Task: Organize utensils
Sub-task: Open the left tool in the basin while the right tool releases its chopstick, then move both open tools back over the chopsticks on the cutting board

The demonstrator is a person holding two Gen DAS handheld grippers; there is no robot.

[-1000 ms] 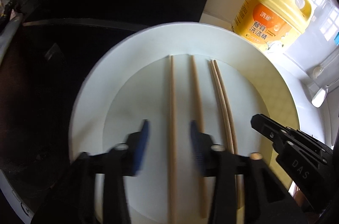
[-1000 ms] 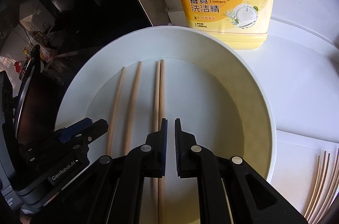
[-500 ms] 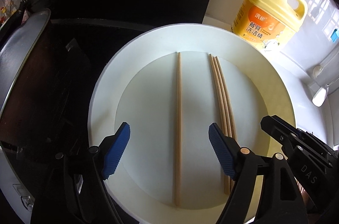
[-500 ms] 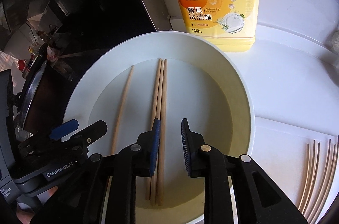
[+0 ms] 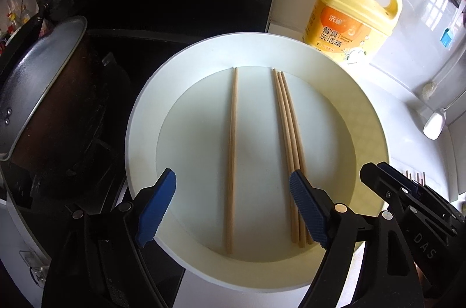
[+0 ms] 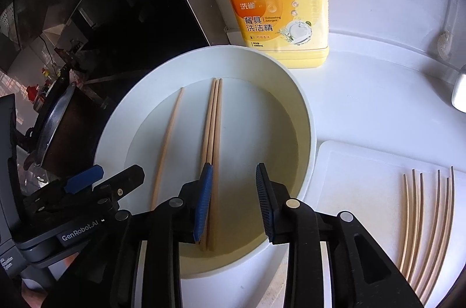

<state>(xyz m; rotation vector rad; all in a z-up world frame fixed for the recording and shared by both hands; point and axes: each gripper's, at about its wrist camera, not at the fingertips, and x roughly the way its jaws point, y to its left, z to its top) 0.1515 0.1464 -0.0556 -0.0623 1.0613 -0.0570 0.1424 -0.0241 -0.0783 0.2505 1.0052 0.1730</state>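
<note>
A white plate [image 5: 139, 118] [image 6: 305, 116] holds wooden chopsticks: a single chopstick [image 5: 231, 156] [image 6: 167, 139] and, to its right, a tight bundle of three [image 5: 288, 139] [image 6: 214, 121]. My left gripper [image 5: 230, 180] hovers over the plate's near side, its jaws opening wide. The single chopstick lies on the plate below the gap, untouched. My right gripper [image 6: 234, 177] is to the right, its jaws opening with nothing between them; its left pad [image 6: 204, 200] hangs over the bundle's near end. Each gripper also shows in the other's view: right gripper [image 5: 378, 177], left gripper [image 6: 102, 180].
A yellow detergent bottle [image 5: 349, 25] [image 6: 276, 8] stands behind the plate. Several more chopsticks [image 6: 428, 220] lie on a white board [image 6: 349, 168] at the right. A pan [image 5: 38, 81] sits on the black stovetop at the left. A white spoon [image 5: 435, 123] lies far right.
Both grippers have opened and drawn back from the plate. The second chopstick, earlier beside my left gripper's right pad, now lies against the pair, making a bundle of three.
</note>
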